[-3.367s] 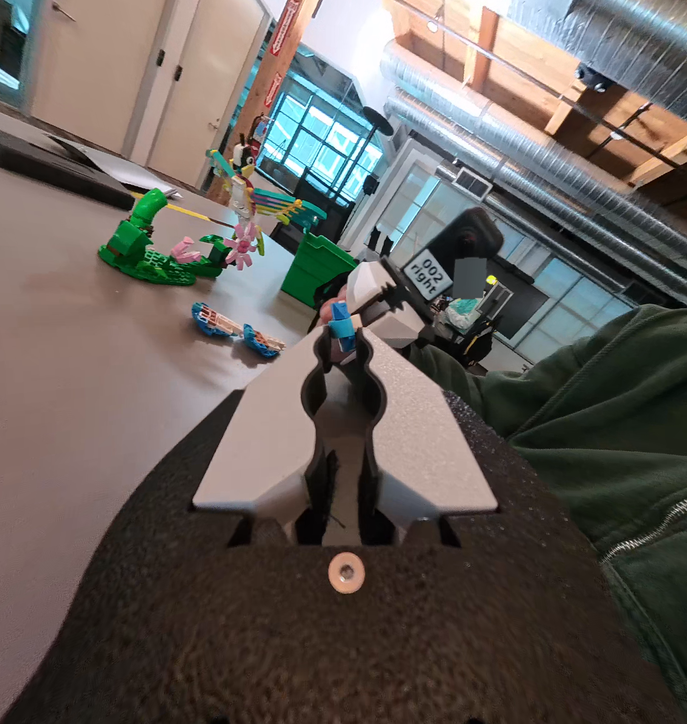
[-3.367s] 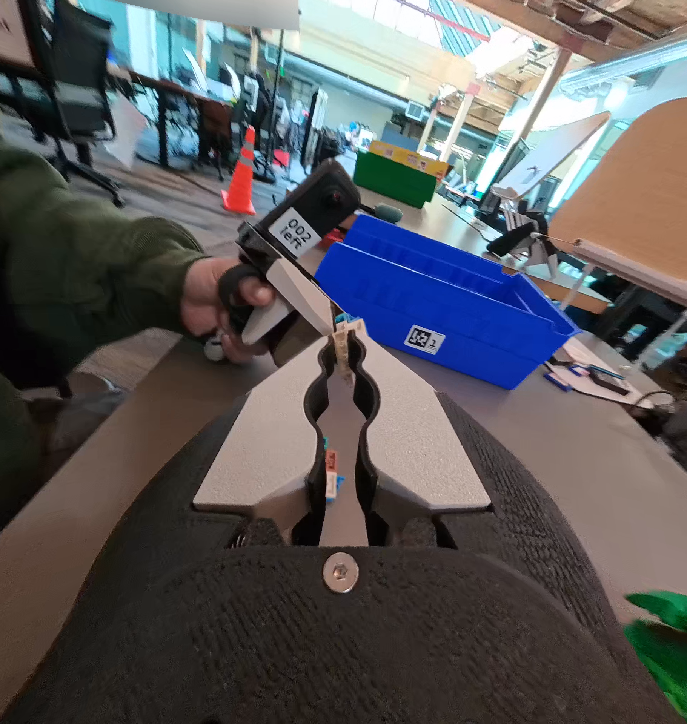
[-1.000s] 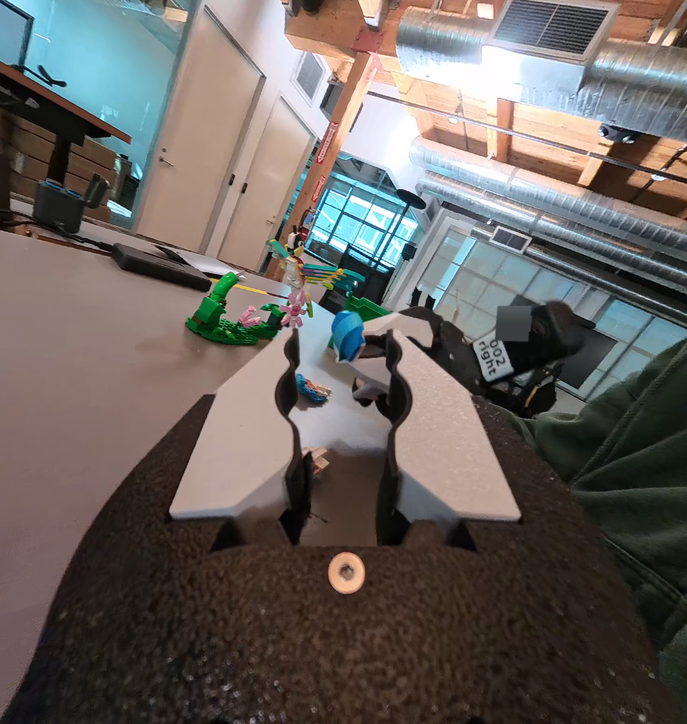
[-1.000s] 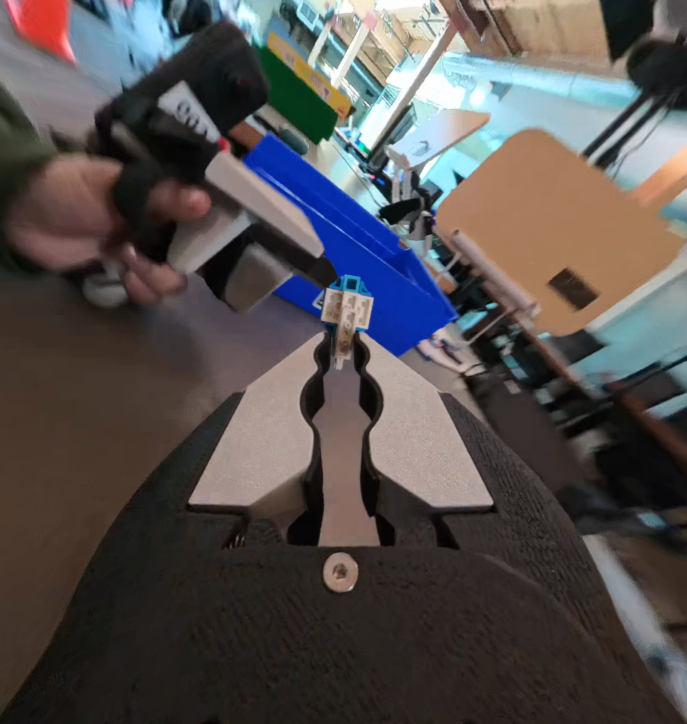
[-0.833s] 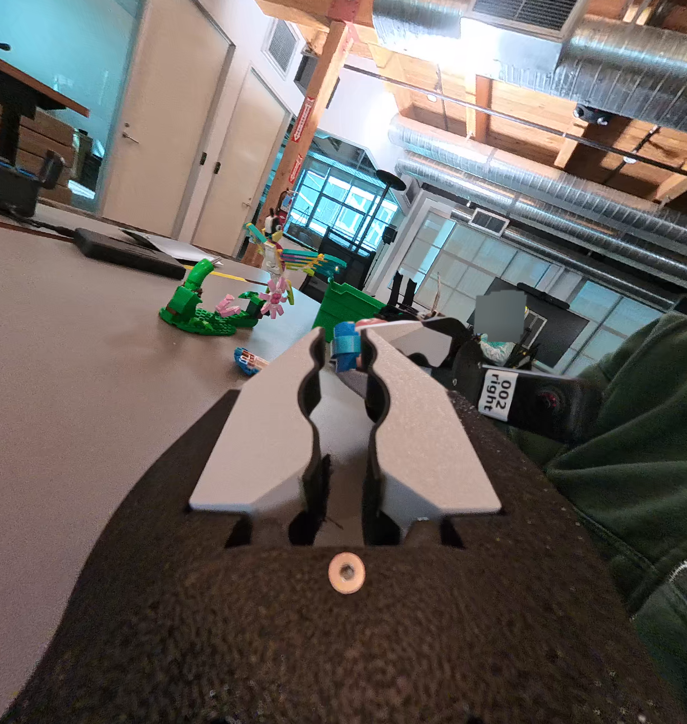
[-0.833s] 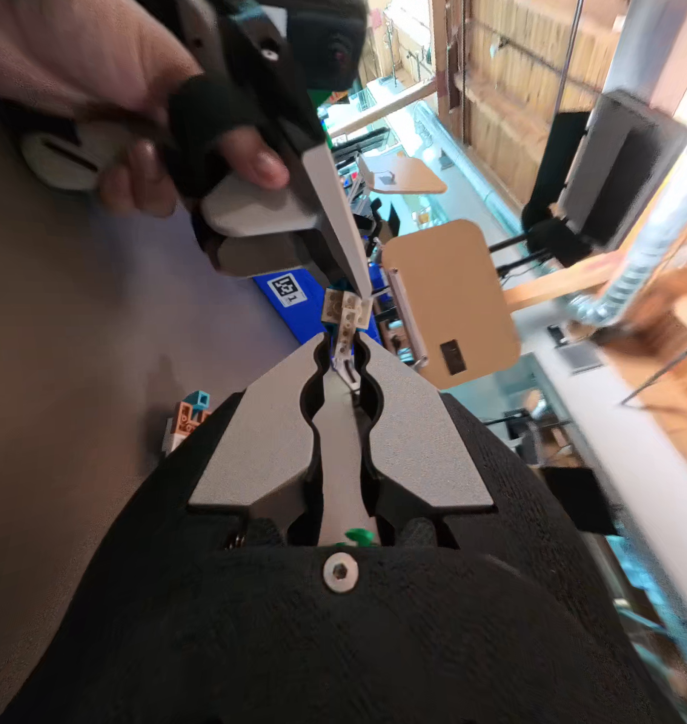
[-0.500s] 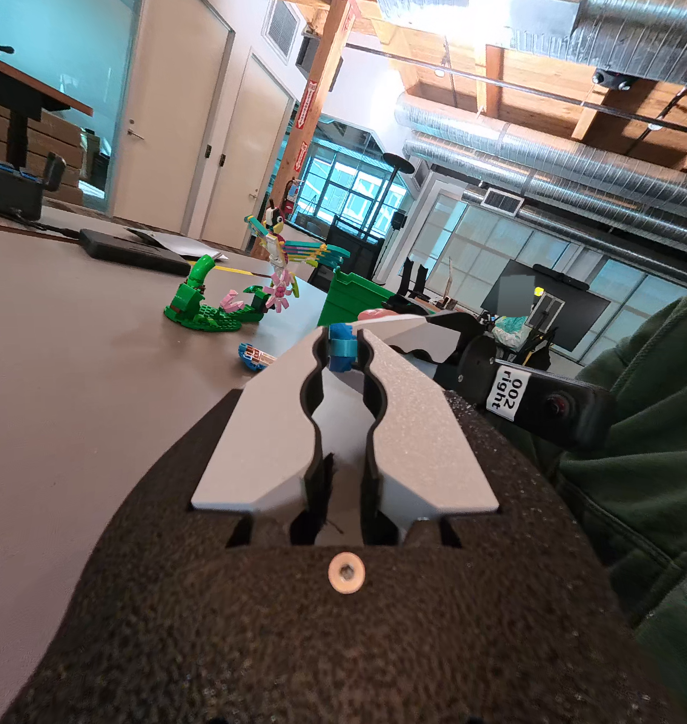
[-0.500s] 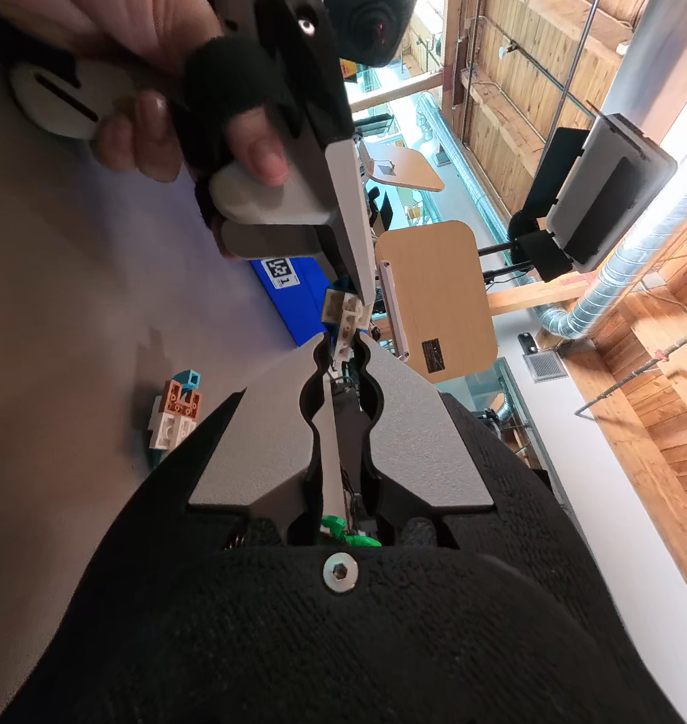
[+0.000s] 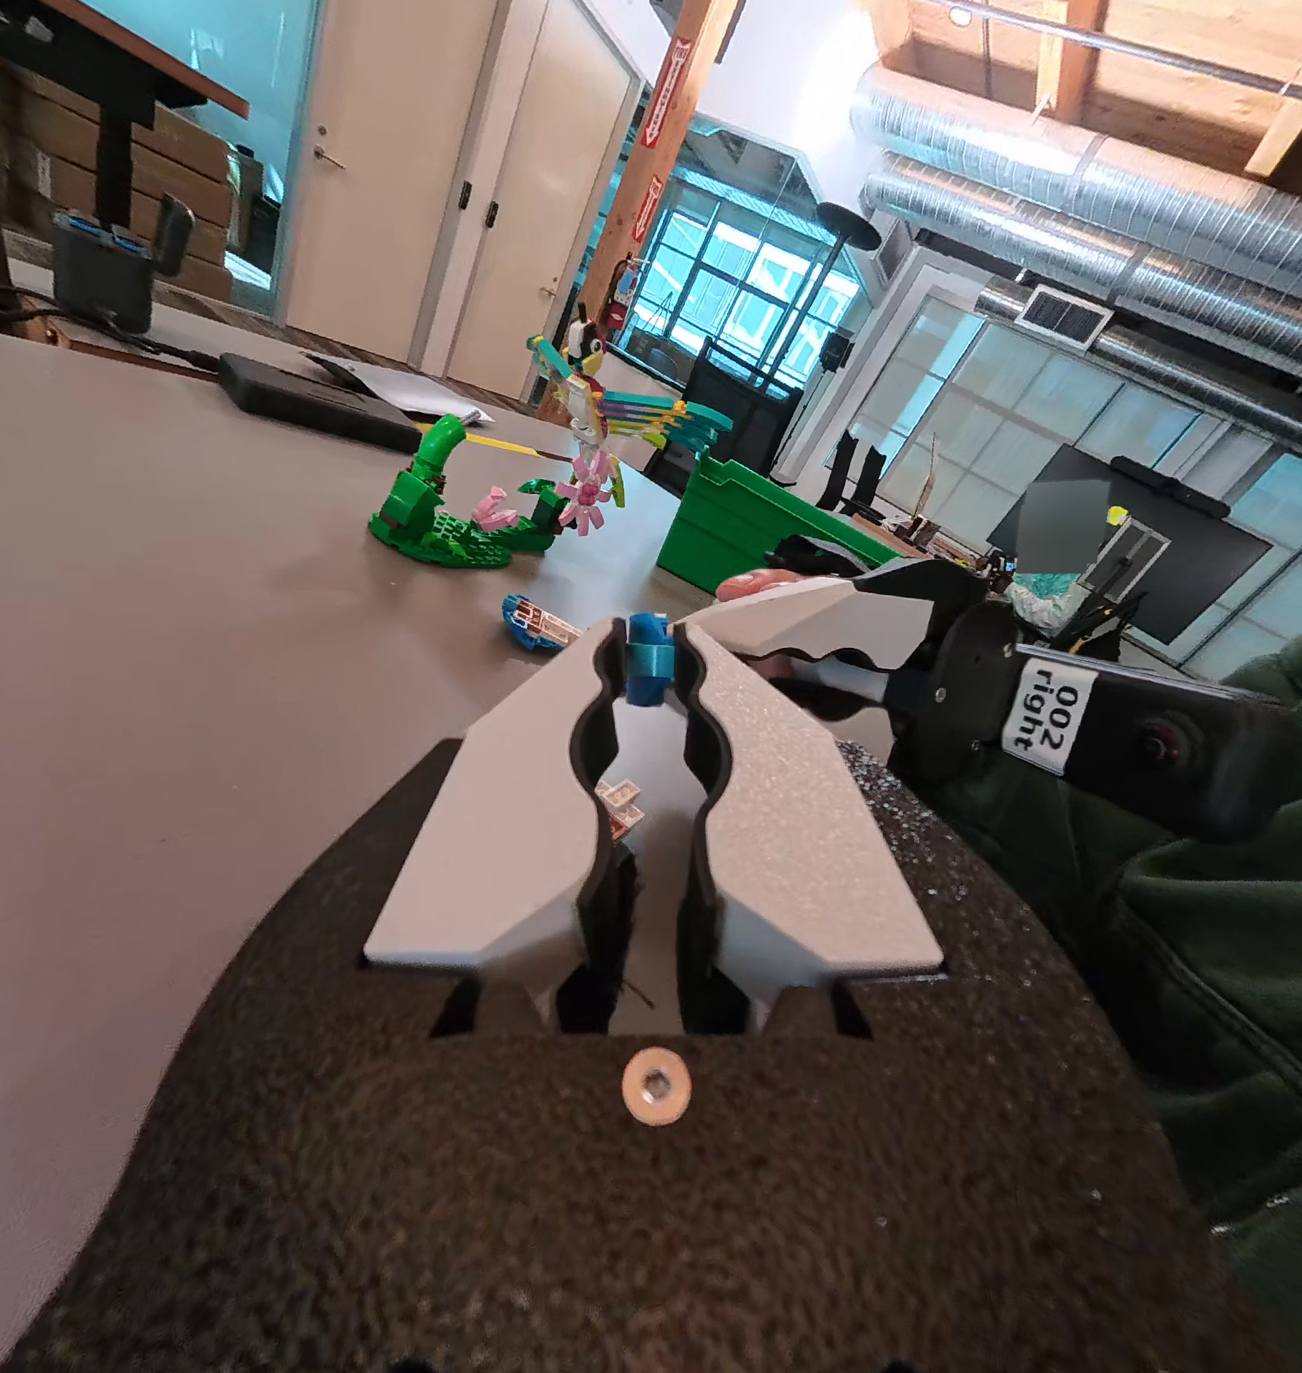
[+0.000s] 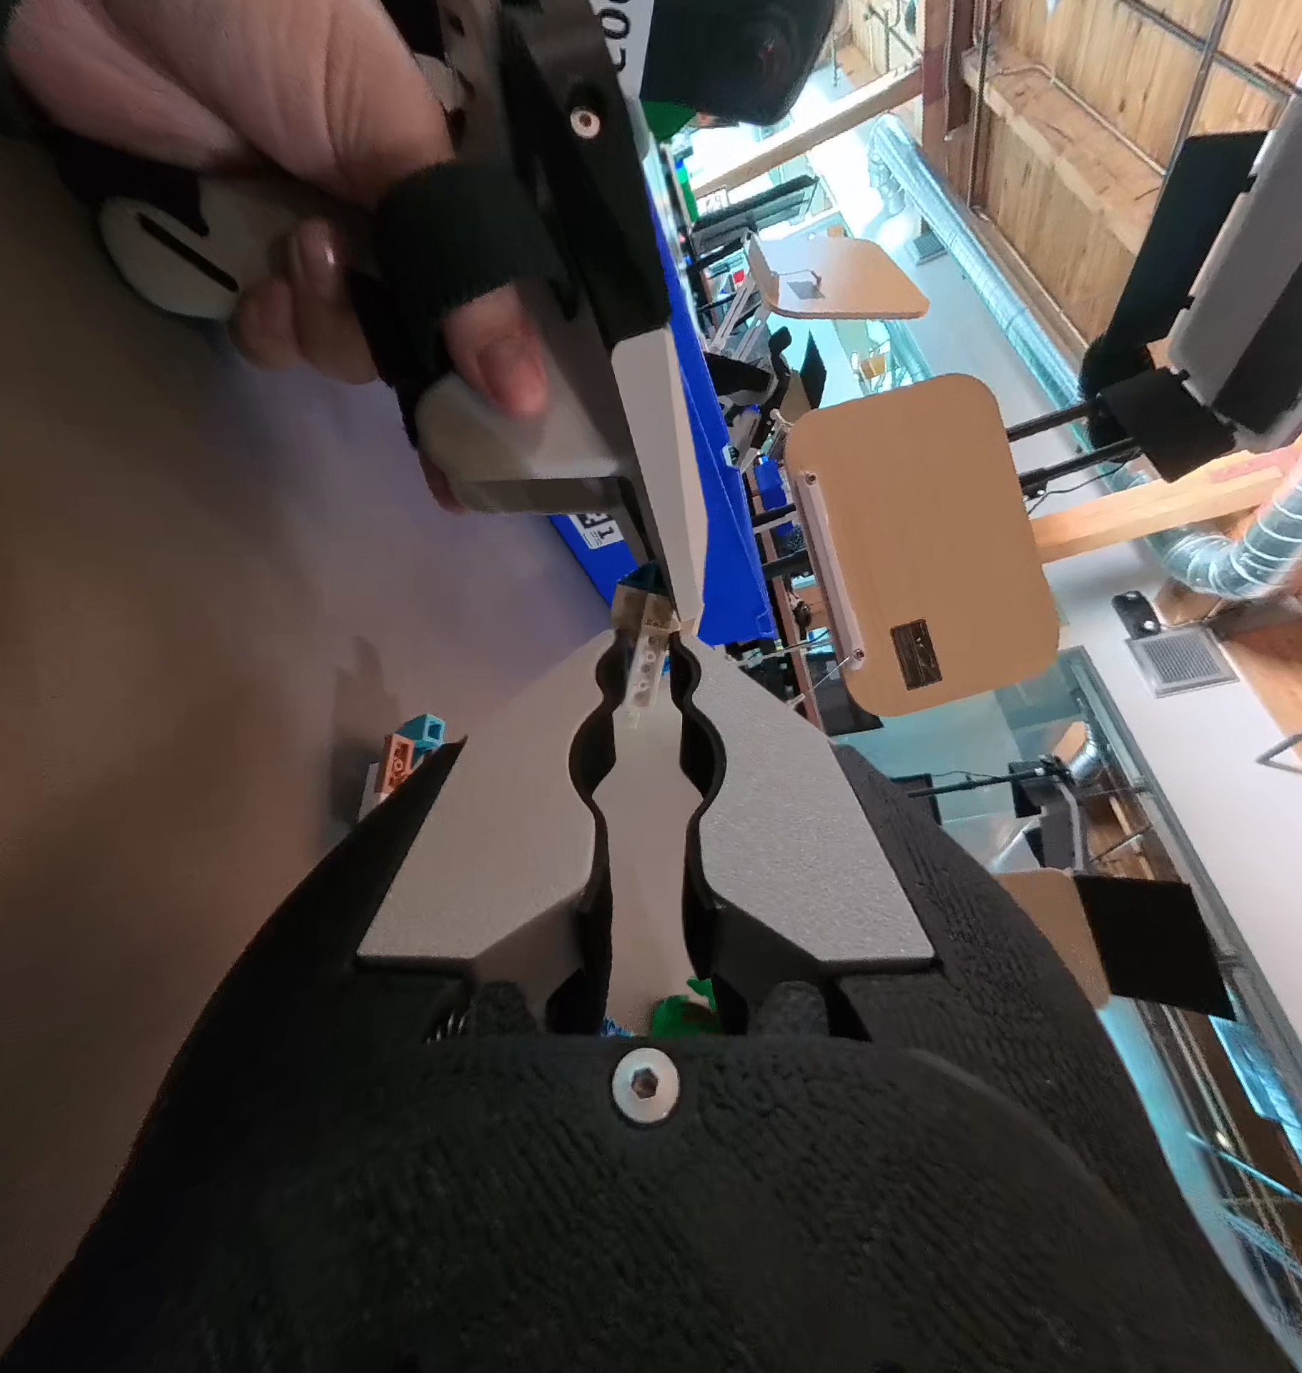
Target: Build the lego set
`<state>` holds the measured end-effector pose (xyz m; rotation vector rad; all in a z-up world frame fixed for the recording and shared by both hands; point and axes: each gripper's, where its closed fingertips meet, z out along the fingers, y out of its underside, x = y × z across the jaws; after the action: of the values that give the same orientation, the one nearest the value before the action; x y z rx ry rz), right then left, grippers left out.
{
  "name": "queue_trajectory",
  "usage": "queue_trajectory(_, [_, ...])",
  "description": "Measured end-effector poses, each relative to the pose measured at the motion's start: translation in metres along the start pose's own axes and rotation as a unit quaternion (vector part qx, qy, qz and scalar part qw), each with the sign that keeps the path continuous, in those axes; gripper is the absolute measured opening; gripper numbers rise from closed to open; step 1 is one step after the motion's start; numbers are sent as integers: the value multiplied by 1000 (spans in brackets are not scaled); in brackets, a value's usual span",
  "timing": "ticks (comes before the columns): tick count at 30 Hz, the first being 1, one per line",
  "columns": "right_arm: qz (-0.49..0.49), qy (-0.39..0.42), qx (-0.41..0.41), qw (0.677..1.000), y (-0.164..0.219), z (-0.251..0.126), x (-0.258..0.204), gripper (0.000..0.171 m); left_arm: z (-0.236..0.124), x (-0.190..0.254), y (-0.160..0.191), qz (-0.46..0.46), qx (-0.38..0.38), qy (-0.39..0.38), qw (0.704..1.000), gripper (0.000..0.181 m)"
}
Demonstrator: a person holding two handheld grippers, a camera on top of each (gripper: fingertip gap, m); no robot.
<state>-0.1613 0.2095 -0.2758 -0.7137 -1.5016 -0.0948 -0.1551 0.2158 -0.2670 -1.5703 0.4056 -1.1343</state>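
My left gripper (image 9: 648,640) is shut on the blue end of a small brick piece (image 9: 646,661), held above the grey table (image 9: 187,669). My right gripper (image 10: 646,640) is shut on the white end of the same piece (image 10: 642,672). Its blue end (image 10: 644,581) shows just past my fingertips. The two grippers meet tip to tip at the piece. The right gripper (image 9: 707,620) comes in from the right in the left wrist view. The left gripper (image 10: 681,587), held by a hand, comes down from above in the right wrist view, which is rolled sideways.
A green brick plant base (image 9: 447,524) with pink flowers and a colourful brick bird (image 9: 603,401) stands farther off on the table. A blue wing-like piece (image 9: 532,622) lies near it. A small orange, teal and white brick cluster (image 10: 402,758) lies below. A green bin (image 9: 752,527) and a blue bin (image 10: 714,475) stand behind. Left and right tips are no more than a few centimetres apart.
The left gripper opened about a second ago, then shut again on the blue end. The right gripper rolled sideways while keeping its hold. Both have barely moved in the last half second.
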Motion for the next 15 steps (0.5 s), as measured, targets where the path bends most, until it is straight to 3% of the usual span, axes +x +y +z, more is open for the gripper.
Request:
queue_trajectory(3, [23,-2,-18,1000,2,2,2,6,0,-2,0,-10,2,-3,1000,8])
queue_trajectory(11, [25,-13,-19,999,6,-2,1,4,2,-10,5,64,-21,-77,995,2])
queue_trajectory(12, [31,6,6,999,-1,-7,10,4,-10,-37,-1,63,-16,-161,985,1])
queue_trajectory(13, [58,24,29,998,-9,-15,24,4,-24,-52,-10,55,-4,-187,981,1])
queue_trajectory(15, [101,33,48,993,-7,-25,40,4,-43,-60,-22,-4,45,-169,985,1])
